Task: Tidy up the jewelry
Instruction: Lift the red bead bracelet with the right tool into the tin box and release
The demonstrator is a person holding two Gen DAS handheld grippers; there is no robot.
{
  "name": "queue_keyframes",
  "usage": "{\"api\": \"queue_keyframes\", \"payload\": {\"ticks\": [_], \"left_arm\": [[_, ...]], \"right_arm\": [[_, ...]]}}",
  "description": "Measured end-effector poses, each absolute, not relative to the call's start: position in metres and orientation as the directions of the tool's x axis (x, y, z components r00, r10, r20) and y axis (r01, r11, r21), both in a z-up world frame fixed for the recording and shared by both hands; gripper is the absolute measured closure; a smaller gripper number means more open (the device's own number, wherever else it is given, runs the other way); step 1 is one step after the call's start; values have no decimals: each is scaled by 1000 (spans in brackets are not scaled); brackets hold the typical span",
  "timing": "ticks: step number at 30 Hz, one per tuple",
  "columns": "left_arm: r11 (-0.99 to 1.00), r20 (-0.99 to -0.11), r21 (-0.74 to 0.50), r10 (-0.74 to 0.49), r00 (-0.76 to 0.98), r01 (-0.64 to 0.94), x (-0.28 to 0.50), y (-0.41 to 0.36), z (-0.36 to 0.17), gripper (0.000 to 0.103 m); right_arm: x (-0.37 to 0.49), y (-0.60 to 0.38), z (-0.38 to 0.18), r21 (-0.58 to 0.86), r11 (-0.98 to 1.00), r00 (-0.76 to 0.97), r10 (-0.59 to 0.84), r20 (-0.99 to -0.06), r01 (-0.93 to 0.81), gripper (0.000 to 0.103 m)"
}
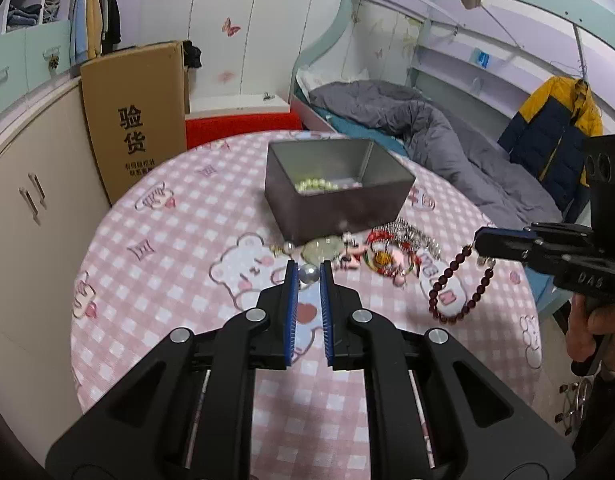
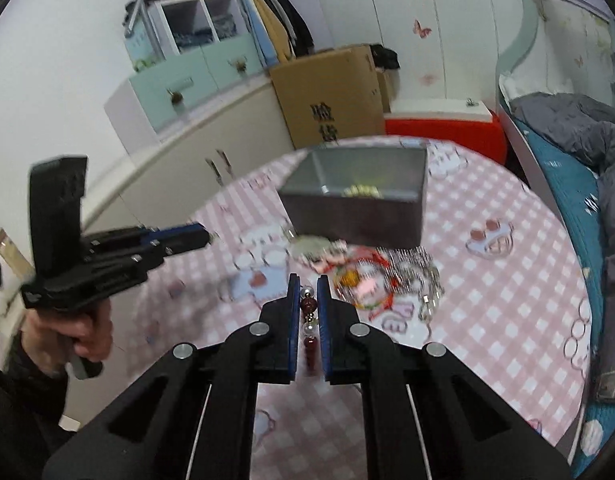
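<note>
A grey open box (image 1: 339, 196) stands on the pink checked round table (image 1: 167, 264) with a green bead bracelet (image 1: 316, 185) inside. A pile of jewelry (image 1: 387, 252) lies just in front of the box. My left gripper (image 1: 309, 274) is shut on a silver pearl piece (image 1: 309, 273) above the table. My right gripper (image 2: 309, 292) is shut on a dark red bead bracelet (image 2: 309, 308), which hangs in a loop in the left wrist view (image 1: 459, 284). The box (image 2: 359, 204) and pile (image 2: 371, 280) also show in the right wrist view, blurred.
A cardboard box (image 1: 135, 120) leans on the cabinets at the left. A red stool (image 1: 243, 126) stands behind the table. A bed with a grey quilt (image 1: 427, 128) and a yellow and navy jacket (image 1: 555, 132) are at the right.
</note>
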State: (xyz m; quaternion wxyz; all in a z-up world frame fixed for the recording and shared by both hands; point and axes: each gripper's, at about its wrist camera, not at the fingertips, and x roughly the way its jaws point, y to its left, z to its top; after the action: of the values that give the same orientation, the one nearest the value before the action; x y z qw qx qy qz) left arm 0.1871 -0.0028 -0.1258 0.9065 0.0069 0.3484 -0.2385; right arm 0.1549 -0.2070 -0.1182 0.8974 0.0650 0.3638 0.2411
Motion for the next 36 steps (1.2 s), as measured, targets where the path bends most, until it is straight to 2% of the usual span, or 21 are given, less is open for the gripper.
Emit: {"api": "queue_keyframes", "payload": {"ticks": [23, 29, 36], "left_arm": [[879, -491, -72, -443, 750, 472, 216, -16, -34, 92], [856, -480, -128, -495, 724, 501, 243, -28, -22, 92], [834, -513, -170, -529, 676, 524, 270, -47, -28, 92]], "right_arm": [[199, -230, 2, 183, 887, 790, 461, -405, -424, 96], [223, -234, 10, 202, 886, 795, 464, -392, -417, 96], [254, -234, -5, 242, 878, 767, 478, -428, -412, 96]]}}
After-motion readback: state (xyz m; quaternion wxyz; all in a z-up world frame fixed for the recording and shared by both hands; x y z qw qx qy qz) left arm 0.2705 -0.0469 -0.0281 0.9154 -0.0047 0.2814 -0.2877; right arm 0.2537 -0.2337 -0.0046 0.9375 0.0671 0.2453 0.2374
